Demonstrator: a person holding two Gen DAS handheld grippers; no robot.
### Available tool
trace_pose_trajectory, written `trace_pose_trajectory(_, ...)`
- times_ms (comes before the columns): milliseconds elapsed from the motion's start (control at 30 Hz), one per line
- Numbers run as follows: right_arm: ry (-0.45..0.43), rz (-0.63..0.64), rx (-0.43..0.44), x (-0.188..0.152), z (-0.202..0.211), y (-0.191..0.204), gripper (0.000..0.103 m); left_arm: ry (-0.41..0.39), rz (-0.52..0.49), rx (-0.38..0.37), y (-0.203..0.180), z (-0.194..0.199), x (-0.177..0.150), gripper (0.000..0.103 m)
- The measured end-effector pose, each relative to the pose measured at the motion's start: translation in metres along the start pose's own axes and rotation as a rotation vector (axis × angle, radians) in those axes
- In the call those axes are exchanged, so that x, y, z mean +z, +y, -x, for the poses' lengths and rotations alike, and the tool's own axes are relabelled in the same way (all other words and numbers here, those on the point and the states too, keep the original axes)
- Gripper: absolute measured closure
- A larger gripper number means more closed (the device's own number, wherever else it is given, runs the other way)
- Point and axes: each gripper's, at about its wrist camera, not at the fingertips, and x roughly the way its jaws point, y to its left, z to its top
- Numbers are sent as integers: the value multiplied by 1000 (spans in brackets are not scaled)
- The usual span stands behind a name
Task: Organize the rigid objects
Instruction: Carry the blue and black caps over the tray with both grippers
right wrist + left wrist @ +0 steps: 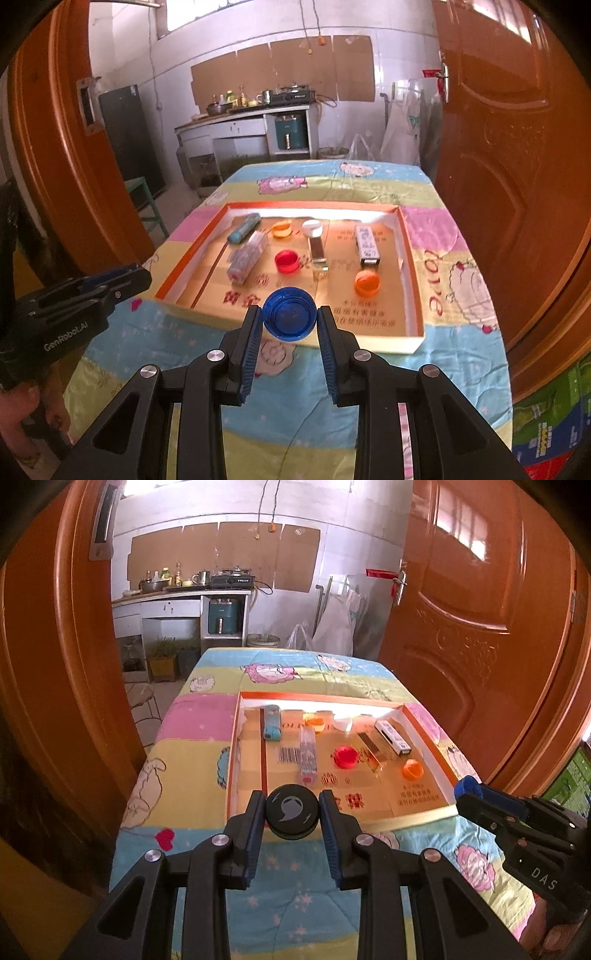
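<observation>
Step in hand, as judged: carrying two caps toward the tray for sorting.

Left gripper [292, 814]: clamped on a black cap [293, 809], both pads pressed against its sides, partly closed to the cap's width. Held in the air near the tray's [421, 818] near edge, above the patterned cloth [295, 886].

Right gripper [290, 317]: clamped likewise on a blue cap [290, 314], hollow side facing the camera, held over the tray's near wall.

Already lying in the tray: a red cap [287, 261], an orange cap [367, 283], a second orange cap [281, 228] and a white cap [311, 226] near the far wall, a clear box [246, 261], a blue tube [243, 229], a white box [366, 246] and a glass bottle [318, 254].

Next move, as judged: advance each gripper over bare tray floor, lower until the cap is close to the cardboard, then release. Bare floor visible along the near side, in front of the red cap and beside the orange cap. Keep clear of the clear box and the glass bottle during descent; keep the two grippers apart.
</observation>
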Motion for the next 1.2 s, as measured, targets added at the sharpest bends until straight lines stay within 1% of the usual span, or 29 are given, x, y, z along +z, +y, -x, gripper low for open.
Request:
trace_pose_trajectory(300, -4, 13, 11, 21, -16, -4, 72, -11, 26, 8, 8, -16, 22, 73)
trace_pose_trajectory(767, 49, 3, 63, 40, -59, -5, 72, 40, 35, 9, 10, -58, 35, 73)
trace_pose_trajectory(1200, 121, 11, 93, 44, -100, 2, 72, 93, 48, 13, 19, -95, 39, 73)
